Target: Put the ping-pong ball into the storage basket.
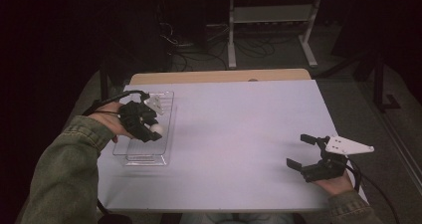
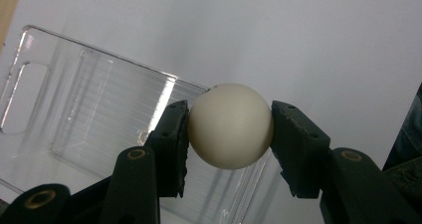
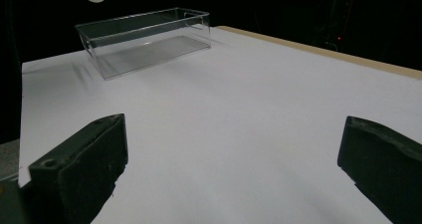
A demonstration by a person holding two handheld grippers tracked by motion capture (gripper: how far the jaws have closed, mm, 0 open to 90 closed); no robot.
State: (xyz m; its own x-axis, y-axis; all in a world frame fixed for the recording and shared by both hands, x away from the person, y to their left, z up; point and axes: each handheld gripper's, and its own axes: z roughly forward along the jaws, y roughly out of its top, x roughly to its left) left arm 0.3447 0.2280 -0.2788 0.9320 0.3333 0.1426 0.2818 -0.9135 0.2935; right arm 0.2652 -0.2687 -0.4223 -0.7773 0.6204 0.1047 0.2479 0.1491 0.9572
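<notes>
Your left gripper (image 2: 230, 134) pinches the white ball (image 2: 230, 126) between both pads, above the clear plastic box (image 1: 166, 115) at the table's (image 1: 239, 134) left side. Your right gripper (image 1: 302, 152) rests well apart, jaws spread wide with nothing between them.

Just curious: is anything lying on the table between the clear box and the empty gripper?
No. In the high view only bare table separates the clear box from the right gripper.
</notes>
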